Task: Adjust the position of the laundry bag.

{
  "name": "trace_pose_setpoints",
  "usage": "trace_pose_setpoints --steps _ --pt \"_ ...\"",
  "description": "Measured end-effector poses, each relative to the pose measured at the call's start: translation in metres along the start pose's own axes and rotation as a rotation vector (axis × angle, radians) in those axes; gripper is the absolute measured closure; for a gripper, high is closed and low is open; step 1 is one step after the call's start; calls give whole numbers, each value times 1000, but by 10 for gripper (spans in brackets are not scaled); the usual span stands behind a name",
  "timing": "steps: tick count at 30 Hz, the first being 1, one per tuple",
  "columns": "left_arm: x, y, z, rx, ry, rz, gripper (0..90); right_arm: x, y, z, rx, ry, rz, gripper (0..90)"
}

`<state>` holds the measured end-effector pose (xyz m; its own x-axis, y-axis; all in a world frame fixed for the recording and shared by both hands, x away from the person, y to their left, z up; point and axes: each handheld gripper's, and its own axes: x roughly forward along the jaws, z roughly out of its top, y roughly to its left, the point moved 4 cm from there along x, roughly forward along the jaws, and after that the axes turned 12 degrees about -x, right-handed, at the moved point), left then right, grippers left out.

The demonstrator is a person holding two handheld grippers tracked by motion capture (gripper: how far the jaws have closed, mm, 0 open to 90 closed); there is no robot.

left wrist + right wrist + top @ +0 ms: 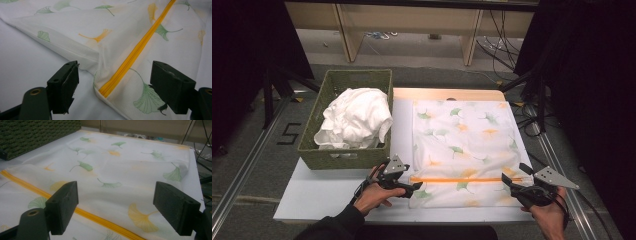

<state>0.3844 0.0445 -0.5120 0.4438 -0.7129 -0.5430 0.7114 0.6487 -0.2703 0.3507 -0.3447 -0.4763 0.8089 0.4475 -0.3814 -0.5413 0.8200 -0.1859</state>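
Note:
A white mesh bag [462, 135] printed with green and orange ginkgo leaves lies flat on the white table. An orange zipper [462, 179] runs across its near end. My left gripper [414, 187] sits at the zipper's left end. In the left gripper view the gripper [115, 75] stands open, with the bag's corner and the zipper end [107, 88] between the jaws and neither pad touching it. My right gripper [512, 181] is at the bag's near right corner. In the right gripper view that gripper [117, 195] is open just above the bag [120, 167], with the zipper [95, 216] below it.
A green woven basket [312, 145] holding a crumpled white cloth [357, 117] stands on the table left of the bag, and its wall [37, 135] is seen from the right gripper. The table's near edge [412, 216] is close to both hands. Cables lie on the floor beyond.

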Motion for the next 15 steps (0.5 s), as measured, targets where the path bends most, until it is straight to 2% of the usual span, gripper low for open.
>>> trace_pose_setpoints --steps 1,2,3,4,5,6,7,8,9,11,12,13,15 --pt "3 2 -1 16 23 0 243 0 1 0 -1 15 13 221" --pt "5 4 -2 29 44 6 253 0 5 2 30 19 26 222" --pt "5 4 -2 29 44 6 265 0 5 2 30 19 26 222" --pt "10 5 -5 13 65 13 282 1 3 2 0 24 4 237" --pt "11 8 -4 45 75 18 297 2 4 1 0 27 3 242" --pt "11 8 -5 21 73 22 323 3 2 1 -32 27 5 242" --pt "11 9 -4 32 74 26 373 3 2 0 -25 32 4 243" --pt "11 10 -3 61 82 36 437 3 1 0 -27 33 3 244" --pt "11 8 -4 34 93 24 484 2 0 -1 -24 34 -7 248" --pt "13 7 -5 40 88 25 585 2 -1 -1 -20 32 -6 248" --pt "16 5 -5 50 101 16 620 0 -4 -3 24 33 7 249" --pt "16 5 -5 50 101 16 680 -1 -8 -4 10 39 -19 252" --pt "17 2 -3 51 115 9 774 -1 -12 -5 5 40 -31 270"
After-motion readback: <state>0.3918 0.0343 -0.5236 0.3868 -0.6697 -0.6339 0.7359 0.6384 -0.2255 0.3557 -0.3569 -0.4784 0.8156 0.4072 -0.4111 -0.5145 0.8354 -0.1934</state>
